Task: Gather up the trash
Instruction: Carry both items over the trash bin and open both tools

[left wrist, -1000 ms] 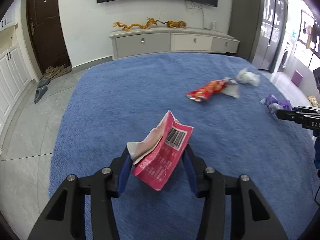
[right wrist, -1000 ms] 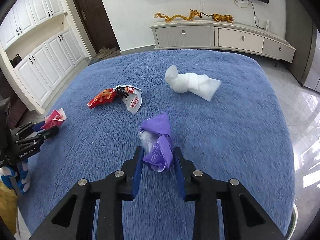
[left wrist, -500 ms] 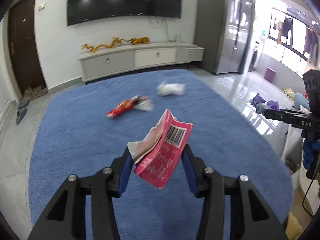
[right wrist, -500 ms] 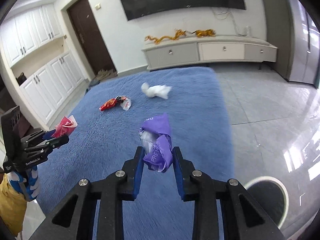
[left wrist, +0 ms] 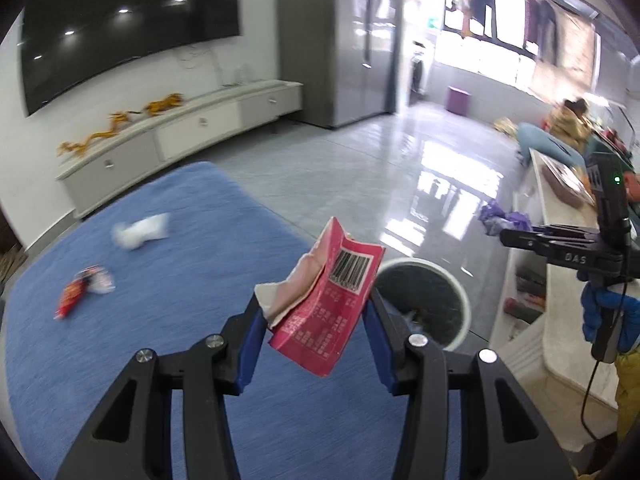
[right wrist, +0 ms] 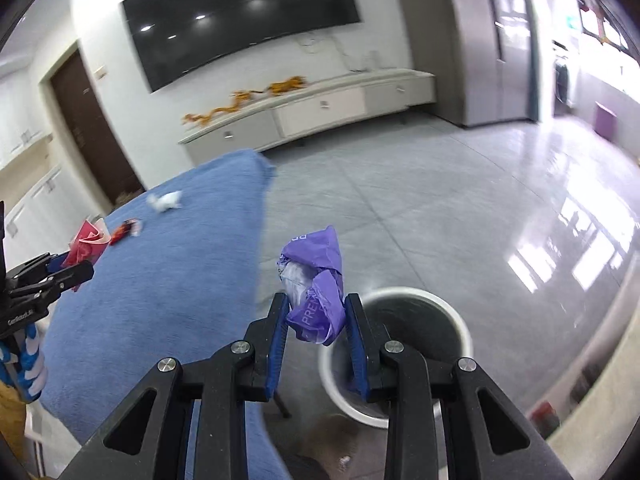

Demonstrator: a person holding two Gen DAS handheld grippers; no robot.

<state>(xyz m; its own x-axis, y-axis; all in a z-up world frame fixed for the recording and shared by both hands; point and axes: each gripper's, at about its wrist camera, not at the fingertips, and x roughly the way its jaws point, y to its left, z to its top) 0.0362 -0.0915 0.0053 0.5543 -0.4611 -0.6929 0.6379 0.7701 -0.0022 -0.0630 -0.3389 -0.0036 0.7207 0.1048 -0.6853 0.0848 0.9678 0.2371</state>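
My left gripper [left wrist: 316, 316] is shut on a pink wrapper [left wrist: 328, 300] with a barcode, held above the blue surface [left wrist: 160, 280] near its right edge. My right gripper [right wrist: 316, 316] is shut on a crumpled purple wrapper [right wrist: 318, 286]. A white-rimmed round bin [right wrist: 400, 344] stands on the floor just beyond and below the right gripper; in the left wrist view the bin [left wrist: 424, 300] sits just right of the pink wrapper. A red snack wrapper [left wrist: 80, 288] and a white crumpled tissue [left wrist: 140, 232] lie on the blue surface.
A glossy grey tiled floor [right wrist: 440, 208] spreads to the right. A low white cabinet [left wrist: 180, 132] with gold dragon figures stands under a wall TV. A white ledge [left wrist: 560, 240] with clutter runs along the right. A blue-gloved hand [left wrist: 604, 316] holds the right gripper.
Both grippers swung right, off the middle of the blue surface toward its right edge. The bin and tiled floor came into view. The wrappers stay clamped.
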